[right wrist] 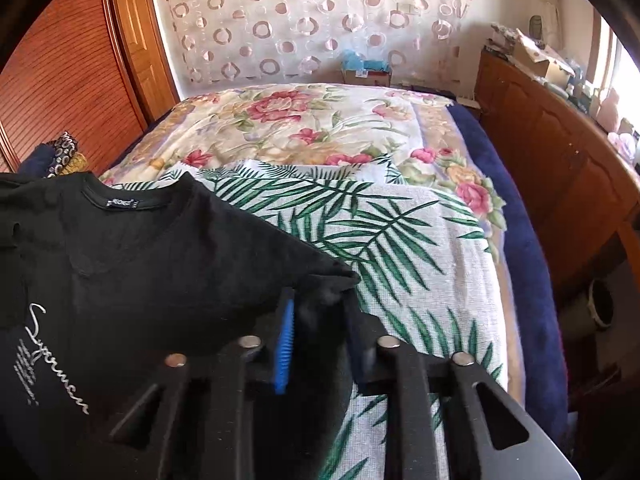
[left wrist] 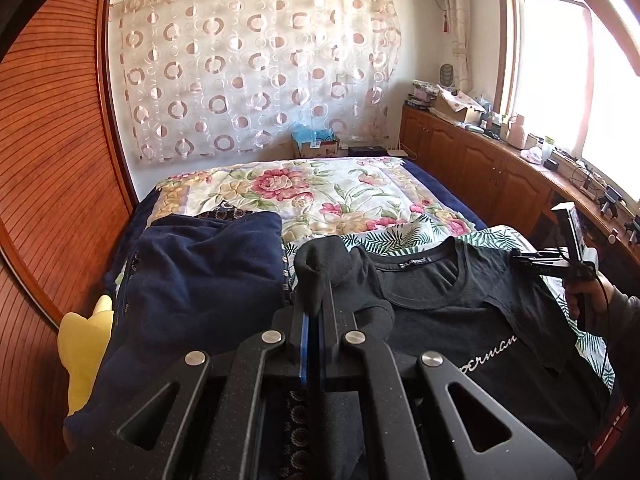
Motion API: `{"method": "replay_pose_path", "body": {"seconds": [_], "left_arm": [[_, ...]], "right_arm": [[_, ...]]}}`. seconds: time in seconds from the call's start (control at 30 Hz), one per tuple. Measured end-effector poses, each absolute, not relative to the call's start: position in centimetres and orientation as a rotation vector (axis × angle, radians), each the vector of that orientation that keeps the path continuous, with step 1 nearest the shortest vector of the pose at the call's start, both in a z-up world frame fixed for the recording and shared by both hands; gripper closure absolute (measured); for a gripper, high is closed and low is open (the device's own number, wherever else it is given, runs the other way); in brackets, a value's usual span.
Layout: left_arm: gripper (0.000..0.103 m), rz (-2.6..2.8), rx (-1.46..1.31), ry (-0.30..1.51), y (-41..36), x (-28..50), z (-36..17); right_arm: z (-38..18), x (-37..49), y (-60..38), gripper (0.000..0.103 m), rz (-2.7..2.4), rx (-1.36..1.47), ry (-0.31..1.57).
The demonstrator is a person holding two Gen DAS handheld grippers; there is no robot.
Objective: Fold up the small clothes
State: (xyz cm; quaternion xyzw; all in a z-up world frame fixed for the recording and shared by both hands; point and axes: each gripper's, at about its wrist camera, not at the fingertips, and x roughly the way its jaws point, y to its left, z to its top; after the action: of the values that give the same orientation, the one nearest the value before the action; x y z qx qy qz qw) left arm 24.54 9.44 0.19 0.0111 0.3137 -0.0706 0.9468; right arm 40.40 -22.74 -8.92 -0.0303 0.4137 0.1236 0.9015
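Observation:
A black T-shirt (left wrist: 460, 312) with white script lies front up on a palm-leaf cloth (right wrist: 400, 240) on the bed. My left gripper (left wrist: 318, 296) is shut on the shirt's left sleeve (left wrist: 324, 260), which bunches up over its fingertips. In the right wrist view the same black T-shirt (right wrist: 140, 260) fills the lower left. My right gripper (right wrist: 318, 304) has the shirt's right shoulder edge bunched between its blue pad (right wrist: 285, 344) and the other finger. The left wrist view shows that right gripper (left wrist: 528, 262) at the shirt's far right edge, held by a person's hand (left wrist: 592, 300).
A navy garment (left wrist: 200, 280) lies folded left of the shirt, with a yellow plush toy (left wrist: 84, 352) beside it. A floral bedspread (left wrist: 320, 192) covers the far bed. A wooden wardrobe (left wrist: 48, 160) stands on the left. Low wooden cabinets (left wrist: 480, 160) under the window carry clutter.

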Motion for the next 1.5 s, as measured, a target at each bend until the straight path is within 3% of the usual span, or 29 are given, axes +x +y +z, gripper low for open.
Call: {"method": "replay_pose_path", "body": {"seconds": [0.03, 0.13, 0.77, 1.5], "left_arm": [[0.099, -0.143, 0.025, 0.636, 9.4, 24.4, 0.3], [0.099, -0.147, 0.031, 0.629, 9.1, 23.7, 0.6], [0.099, -0.209, 0.011, 0.58, 7.0, 14.5, -0.3], [0.099, -0.119, -0.061, 0.648, 10.7, 3.9, -7.6]], "right_arm": [[-8.9, 40.4, -22.7, 0.093, 0.257, -0.058, 0.861], [-8.8, 40.2, -22.3, 0.095, 0.257, -0.085, 0.856], [-2.9, 24.1, -24.1, 0.096, 0.418, -0.058, 0.611], [-5.6, 10.8, -28.2, 0.096, 0.451, -0.038, 0.659]]}}
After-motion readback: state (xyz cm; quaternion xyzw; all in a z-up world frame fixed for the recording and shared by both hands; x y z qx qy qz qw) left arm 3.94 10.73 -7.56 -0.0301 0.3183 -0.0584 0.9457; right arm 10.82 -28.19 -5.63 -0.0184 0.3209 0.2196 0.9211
